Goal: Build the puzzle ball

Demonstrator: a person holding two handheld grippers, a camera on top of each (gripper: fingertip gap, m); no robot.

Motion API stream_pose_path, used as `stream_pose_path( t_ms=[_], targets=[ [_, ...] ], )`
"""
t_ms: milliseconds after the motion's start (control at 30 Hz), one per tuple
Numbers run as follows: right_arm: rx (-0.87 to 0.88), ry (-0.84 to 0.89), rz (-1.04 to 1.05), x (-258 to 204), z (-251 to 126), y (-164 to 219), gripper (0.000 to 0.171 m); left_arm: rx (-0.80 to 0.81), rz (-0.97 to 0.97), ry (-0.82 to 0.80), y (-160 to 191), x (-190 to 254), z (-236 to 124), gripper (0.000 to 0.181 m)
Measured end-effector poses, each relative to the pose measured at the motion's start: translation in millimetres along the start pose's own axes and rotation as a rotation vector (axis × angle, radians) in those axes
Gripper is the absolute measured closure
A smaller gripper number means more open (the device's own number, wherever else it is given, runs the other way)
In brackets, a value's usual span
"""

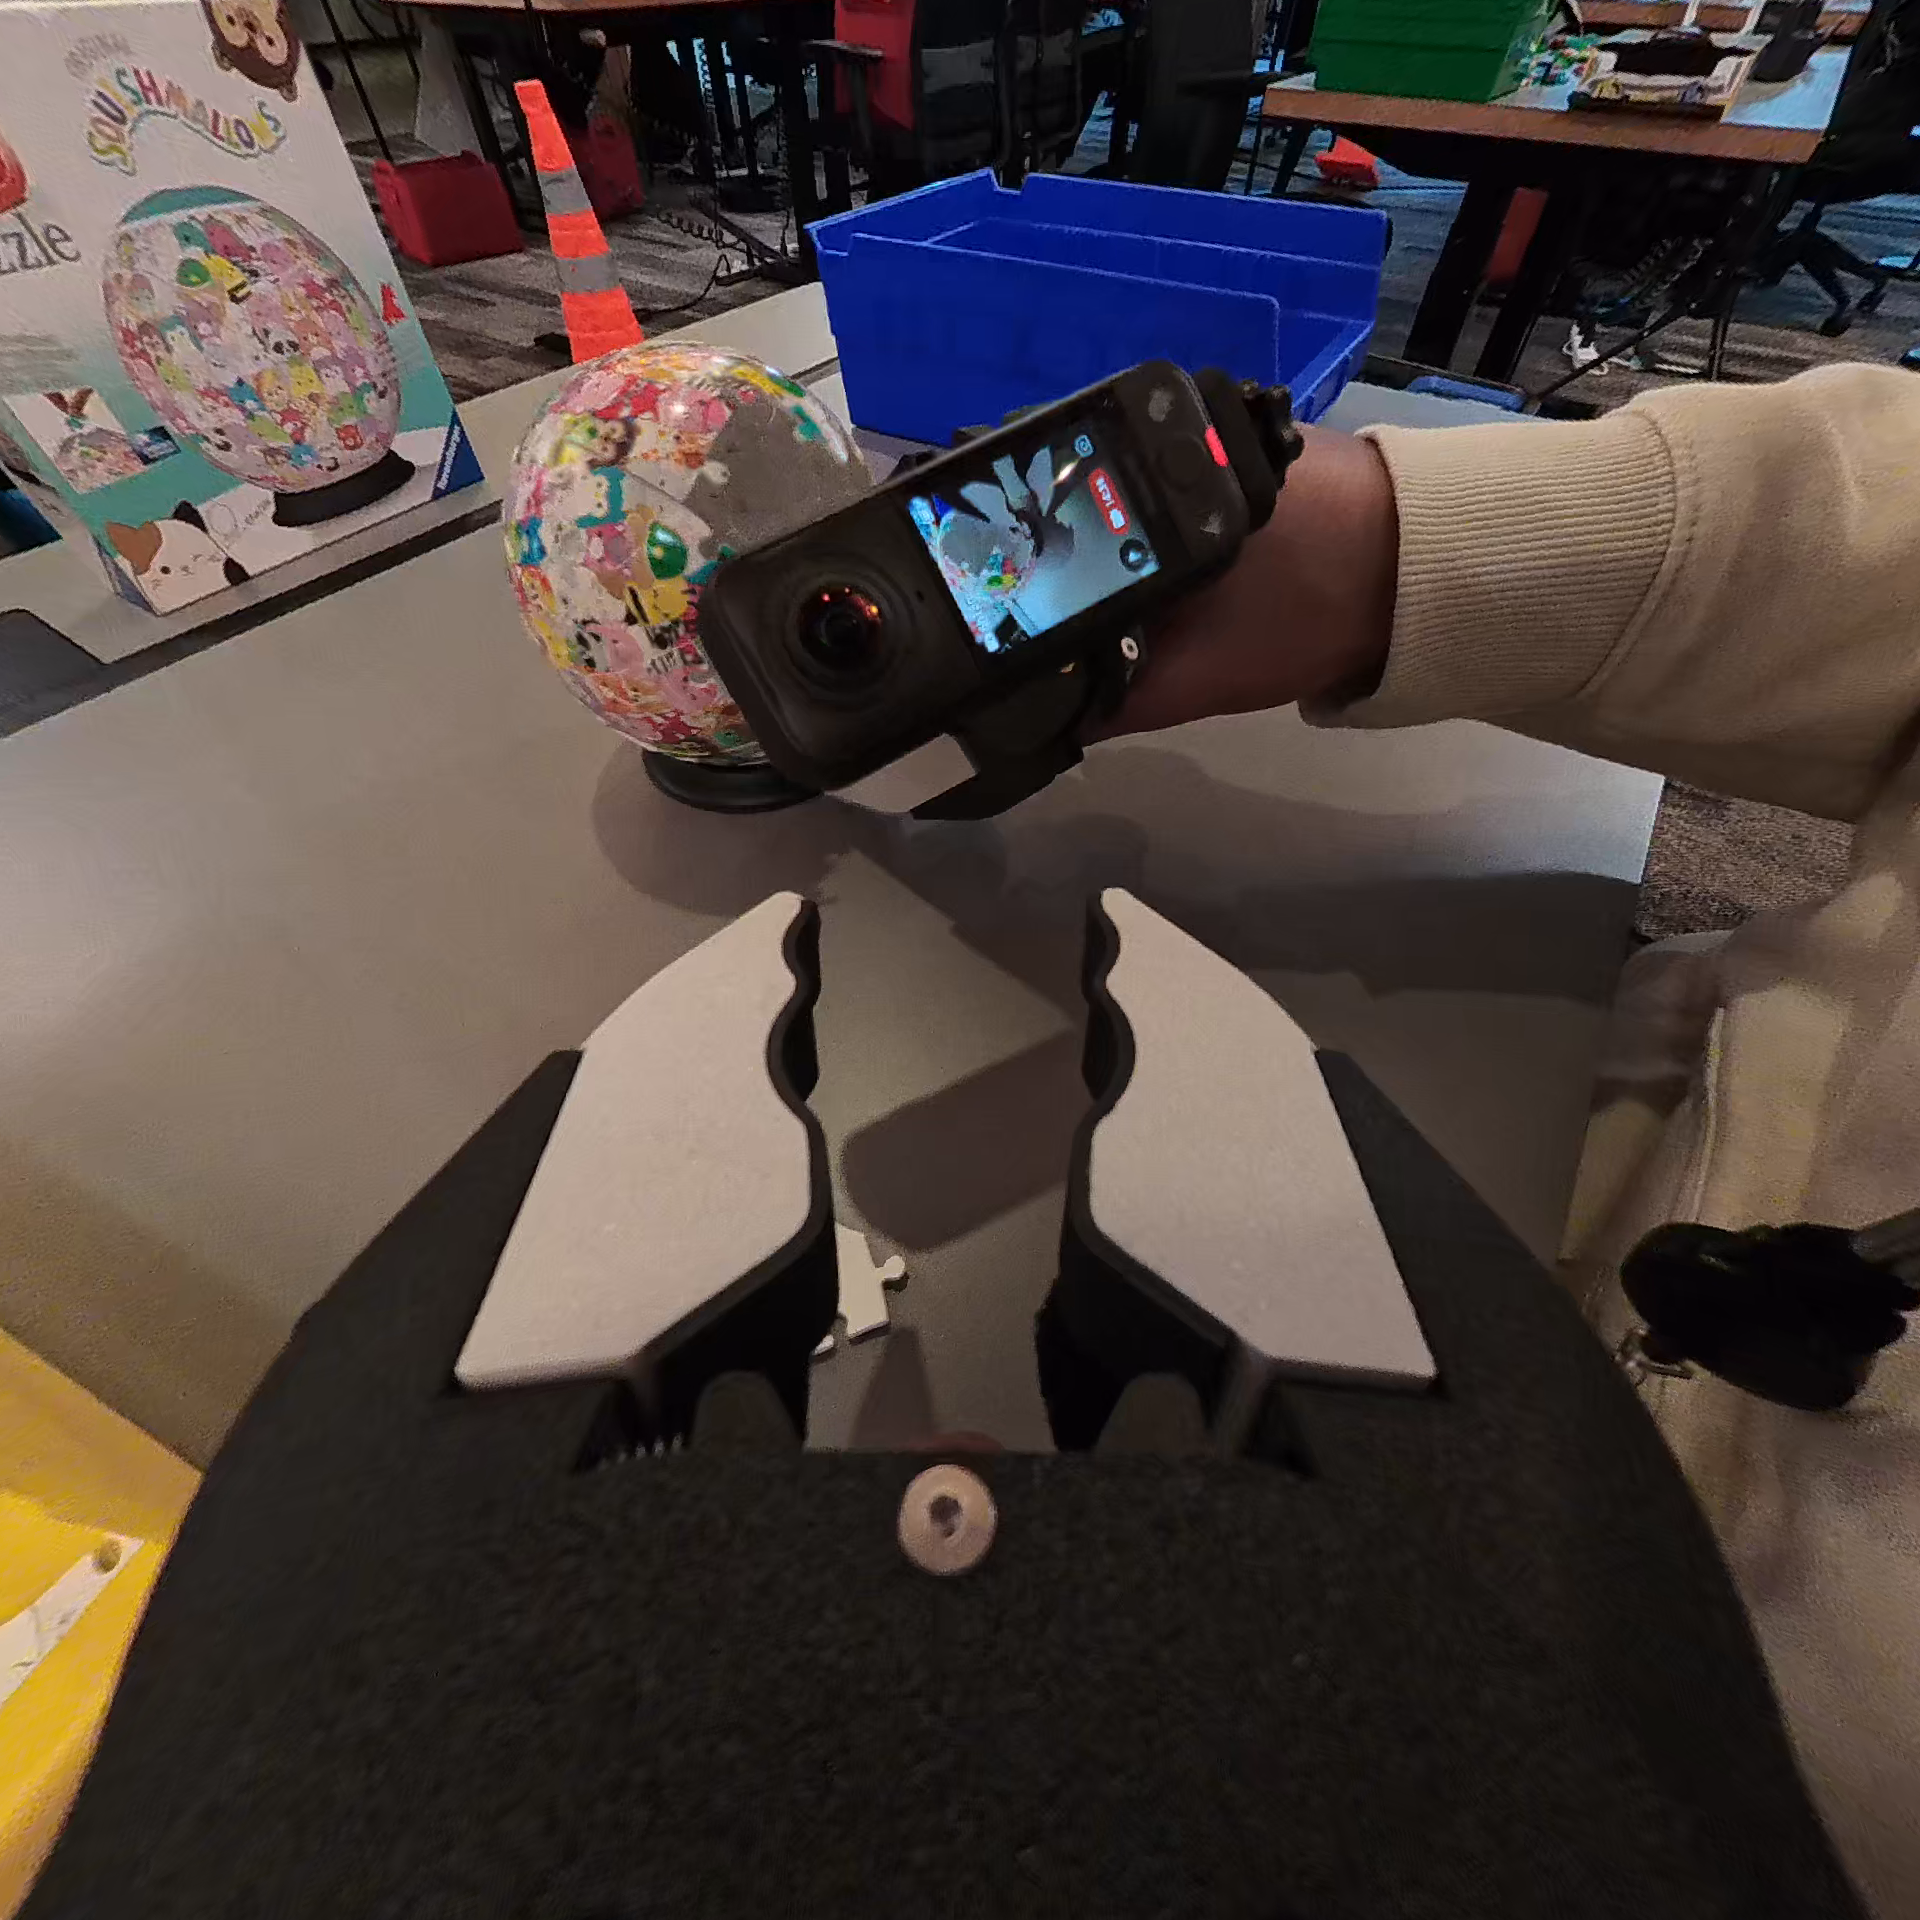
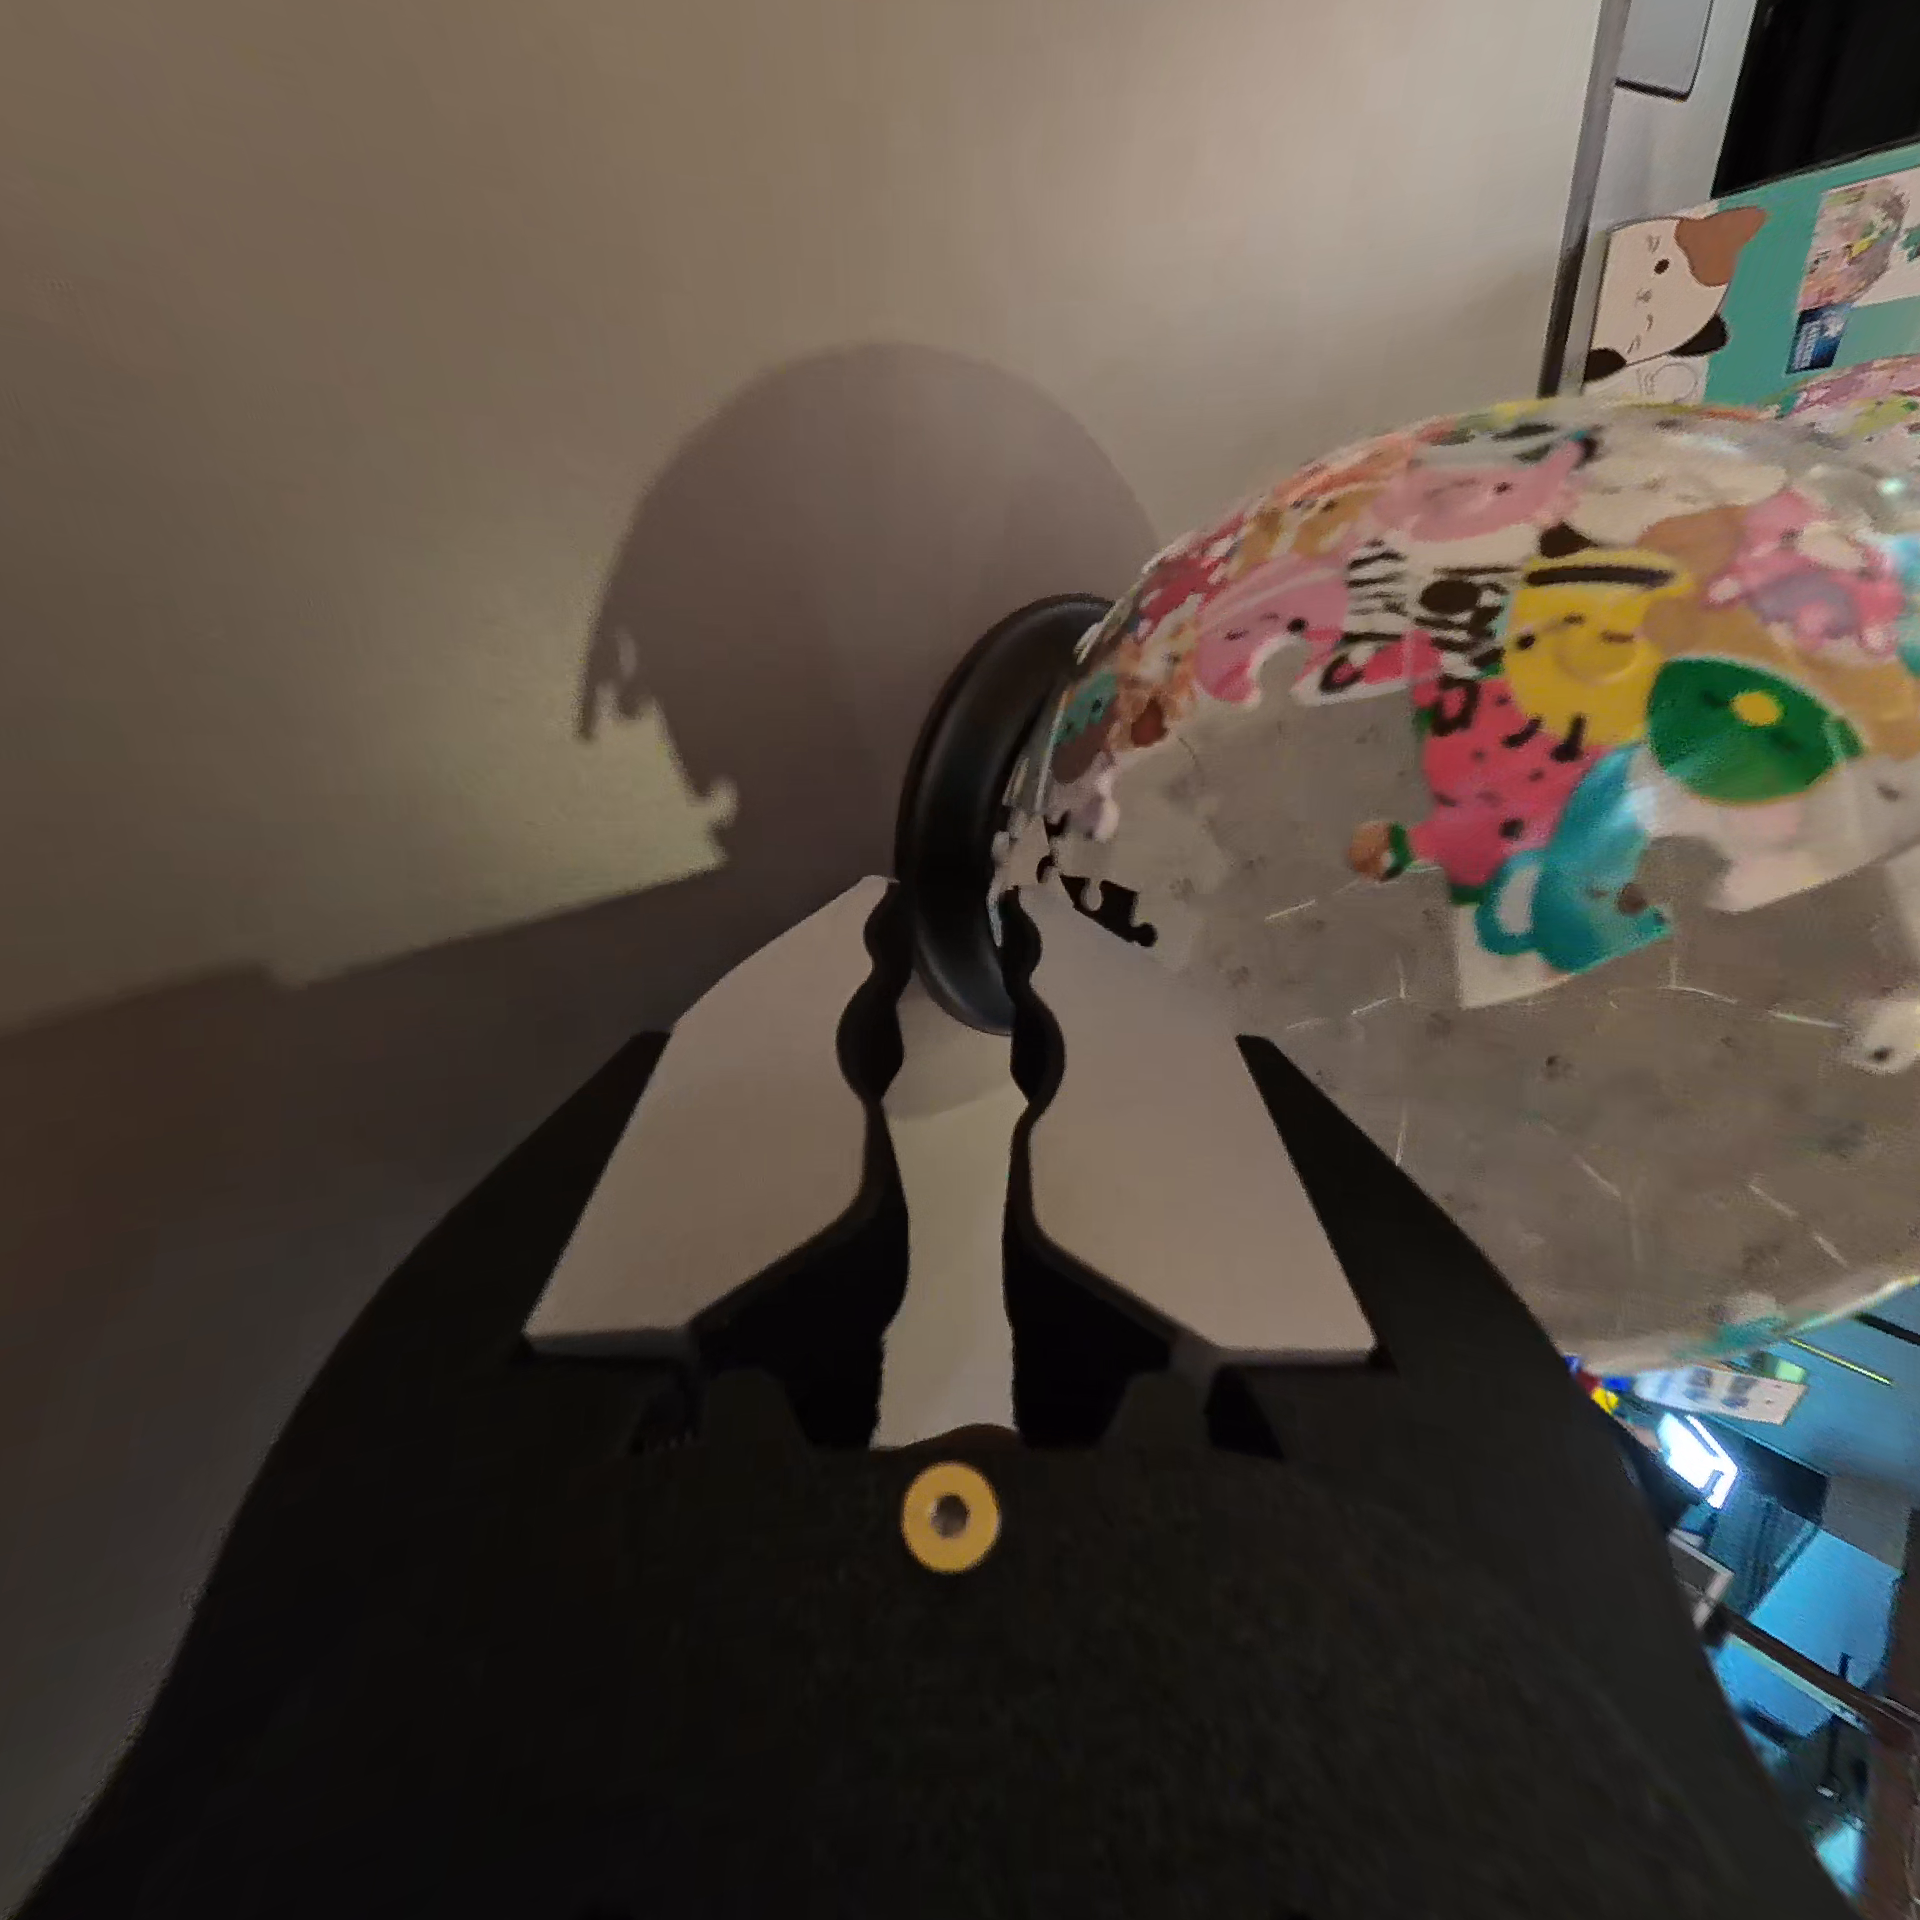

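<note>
The puzzle ball (image 1: 623,540) is a clear egg-shaped shell partly covered in colourful pieces, with bare grey patches. It stands on a black ring stand (image 1: 717,790) on the grey table (image 1: 312,883). My right gripper (image 1: 894,784) reaches in low from the right. In the right wrist view the right gripper (image 2: 951,906) is narrowed onto the rim of the stand (image 2: 951,790), with the ball (image 2: 1507,831) just beside it. My left gripper (image 1: 951,914) is open and empty, hovering nearer than the ball. A white loose puzzle piece (image 1: 868,1299) lies on the table below it.
The puzzle's box (image 1: 208,312) stands at the back left and also shows in the right wrist view (image 2: 1766,291). A blue bin (image 1: 1091,291) sits behind the ball, an orange cone (image 1: 577,239) on the floor beyond. A yellow container (image 1: 62,1558) is at the near left. A person's sleeve (image 1: 1662,582) crosses the right. The tips of one gripper are about 20 centimeters away from the tips of the other. The right gripper is farther from the white loose puzzle piece (image 1: 868,1299), some 20 centimeters, than the left, some 10 centimeters.
</note>
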State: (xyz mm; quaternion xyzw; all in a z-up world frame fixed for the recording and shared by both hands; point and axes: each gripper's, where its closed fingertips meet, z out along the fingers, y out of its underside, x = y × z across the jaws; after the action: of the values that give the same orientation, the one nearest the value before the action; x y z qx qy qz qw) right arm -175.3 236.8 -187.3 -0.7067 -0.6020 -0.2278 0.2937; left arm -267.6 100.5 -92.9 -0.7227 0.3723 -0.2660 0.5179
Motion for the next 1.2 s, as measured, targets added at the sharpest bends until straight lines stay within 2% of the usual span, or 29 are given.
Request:
stream_pose_path(
  t_ms=[67, 133, 400, 567, 833, 1000, 1200],
  targets=[
    [-0.008, 0.016, 0.001, 1, -1, 1, 0.157, -0.004, -0.005, -0.005, 1, -2, 0, 0.133],
    [0.005, 0.052, -0.013, 3, -4, 1, 0.168, -0.006, -0.010, -0.004, 2, -3, -1, 0.133],
    [0.105, 0.158, -0.034, 5, -23, -1, 0.169, -0.017, -0.006, -0.019, 4, -5, -1, 0.133],
    [0.250, 0.129, -0.024, 6, -41, -6, 0.170, -0.019, -0.035, -0.011, 4, -7, 3, 0.137],
    [0.533, 0.132, -0.205, 5, -79, -16, 0.170, -0.043, -0.280, 0.112, 5, -11, 44, 0.140],
    [0.607, 0.097, -0.432, -6, -88, -11, 0.170, -0.087, -0.190, 0.072, 6, -5, 70, 0.157],
    [0.625, 0.098, -0.497, -7, -99, -11, 0.170, -0.087, -0.200, 0.036, -4, -1, 91, 0.162]
  ],
)
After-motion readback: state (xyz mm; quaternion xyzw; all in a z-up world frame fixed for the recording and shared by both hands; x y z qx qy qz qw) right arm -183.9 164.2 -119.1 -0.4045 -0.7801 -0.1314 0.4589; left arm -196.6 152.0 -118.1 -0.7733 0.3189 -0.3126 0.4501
